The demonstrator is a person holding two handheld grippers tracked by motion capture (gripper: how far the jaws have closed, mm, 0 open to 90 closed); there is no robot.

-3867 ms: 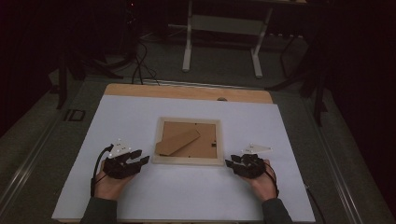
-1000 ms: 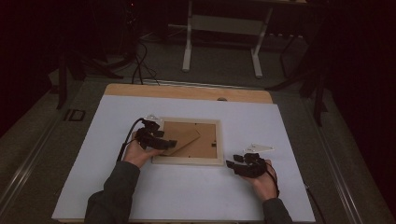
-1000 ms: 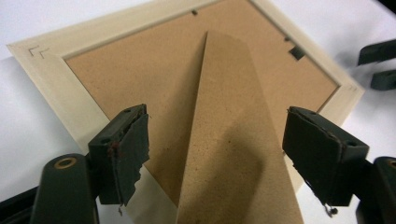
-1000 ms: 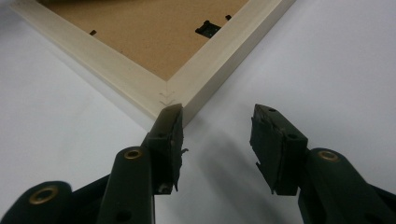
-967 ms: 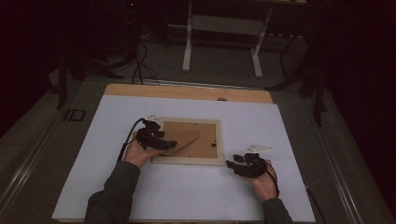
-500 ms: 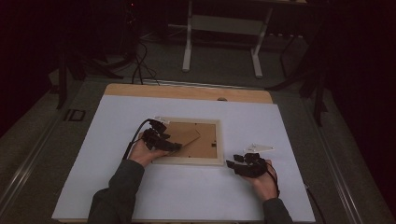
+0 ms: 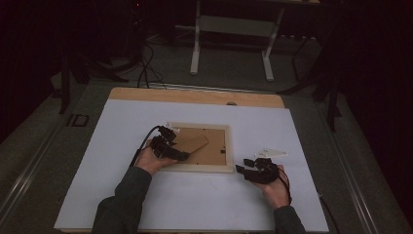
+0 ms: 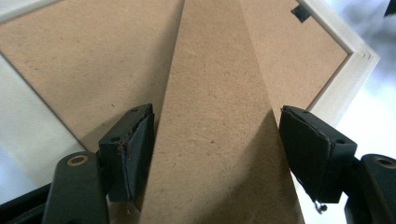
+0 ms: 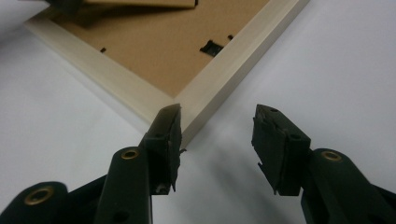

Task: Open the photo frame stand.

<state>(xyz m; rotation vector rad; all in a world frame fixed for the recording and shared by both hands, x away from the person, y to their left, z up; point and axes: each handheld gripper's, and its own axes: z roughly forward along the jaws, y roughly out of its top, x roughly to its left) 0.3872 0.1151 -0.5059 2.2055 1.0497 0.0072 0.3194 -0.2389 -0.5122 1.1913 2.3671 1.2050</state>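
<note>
Left gripper (image 7: pixel 176 153): forearm reaches in from the near edge, jaws wide apart and just closing a little. Right gripper (image 7: pixel 246 170): hand low, jaws parted, nothing between them.

No readable text, labels, brands or numbers on frame back, stand, table or jaws.

Pale wooden frame (image 7: pixel 200 168) face-down, stand (image 8: pixel 219 140) raised.

One picture frame (image 7: pixel 200 147); one fold-out stand (image 7: pixel 194 143); two hand-held grippers (image 7: pixel 168 146) (image 7: pixel 254 170).
</note>
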